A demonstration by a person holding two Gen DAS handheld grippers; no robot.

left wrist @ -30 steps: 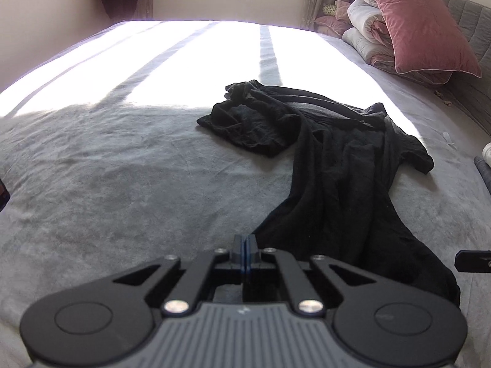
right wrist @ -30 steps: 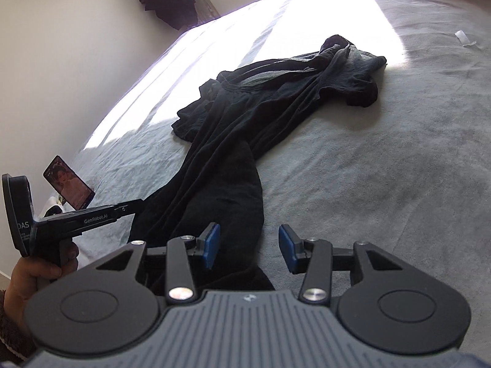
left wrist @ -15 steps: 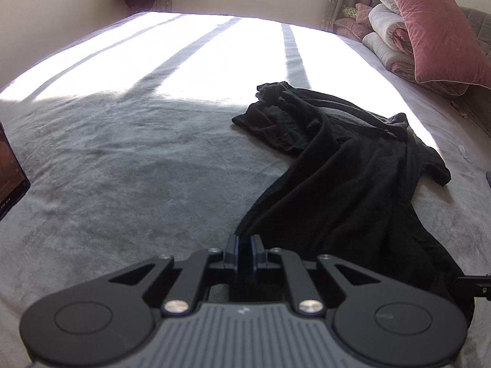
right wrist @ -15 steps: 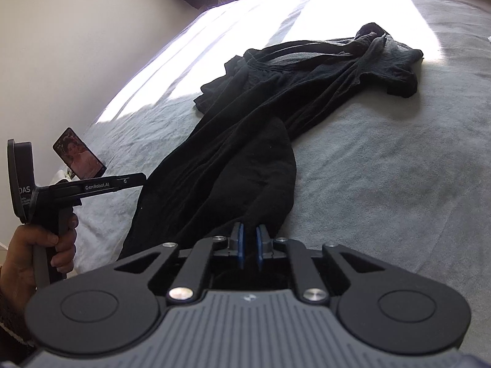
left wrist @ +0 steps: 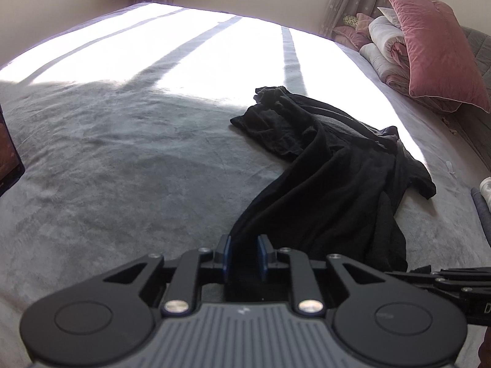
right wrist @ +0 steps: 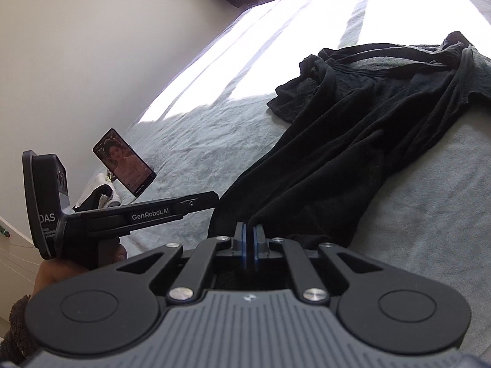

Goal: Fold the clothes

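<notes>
1. Left wrist view:
   - Left gripper [left wrist: 244,256]: jaws a little apart, black cloth bunched in the gap between the blue pads; whether the pads actually pinch it cannot be told.
   - Black garment [left wrist: 331,184]: crumpled on the grey bedspread [left wrist: 122,168], running from the gripper up and away to a rumpled end near the sunlit patch, with one sleeve out to the right.
   - Pink pillow [left wrist: 435,52]: propped on rolled bedding [left wrist: 383,49] at the far right of the bed.
   - Right gripper, seen side-on at the lower right edge [left wrist: 442,279]: close to the garment's near hem.

2. Right wrist view:
   - Right gripper [right wrist: 250,245]: jaws pressed nearly together on the near edge of the black garment [right wrist: 353,159], a thin fold of cloth between the pads.
   - Garment: stretches from the gripper diagonally up to the right across the bedspread [right wrist: 429,214], its far end partly in sunlight.
   - Left gripper, seen from the side [right wrist: 172,211]: held in the person's hand [right wrist: 61,271], its tip at the garment's left edge; jaw state not visible from this side.
   - Phone [right wrist: 124,161]: propped upright with its screen lit, at the left side of the bed.
</notes>
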